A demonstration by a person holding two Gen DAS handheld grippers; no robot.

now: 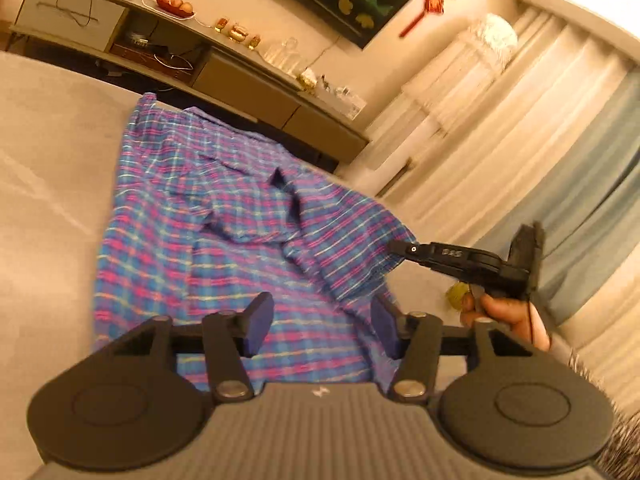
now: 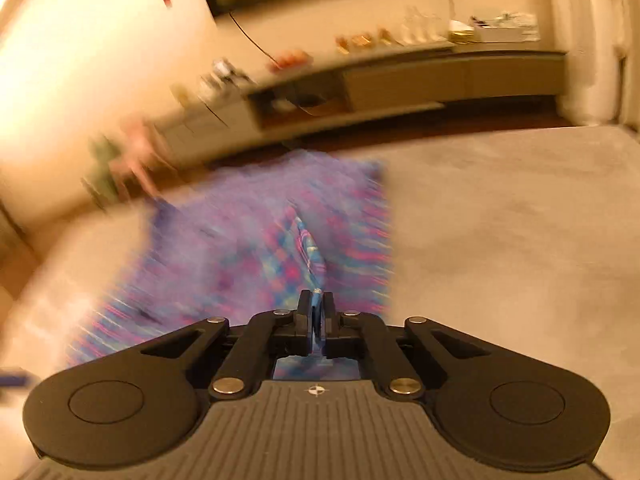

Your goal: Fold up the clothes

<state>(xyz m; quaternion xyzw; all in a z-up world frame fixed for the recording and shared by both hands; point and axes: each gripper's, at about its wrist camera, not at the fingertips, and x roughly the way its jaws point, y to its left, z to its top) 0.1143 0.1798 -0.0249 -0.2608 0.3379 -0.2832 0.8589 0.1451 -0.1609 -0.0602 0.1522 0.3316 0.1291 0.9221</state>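
blue-pink plaid garment (image 1: 224, 216), grey bed cover (image 1: 52, 152)

We see one garment, a plaid shirt (image 1: 224, 232) in blue, purple and pink with thin pale stripes, spread on a pale grey surface. In the left wrist view it runs from 11 o'clock down to 6 o'clock, mostly flat, with rumpled folds near the middle and its 3 o'clock edge lifted off the surface. In the blurred right wrist view a raised ridge of the cloth (image 2: 308, 248) runs down towards 6 o'clock
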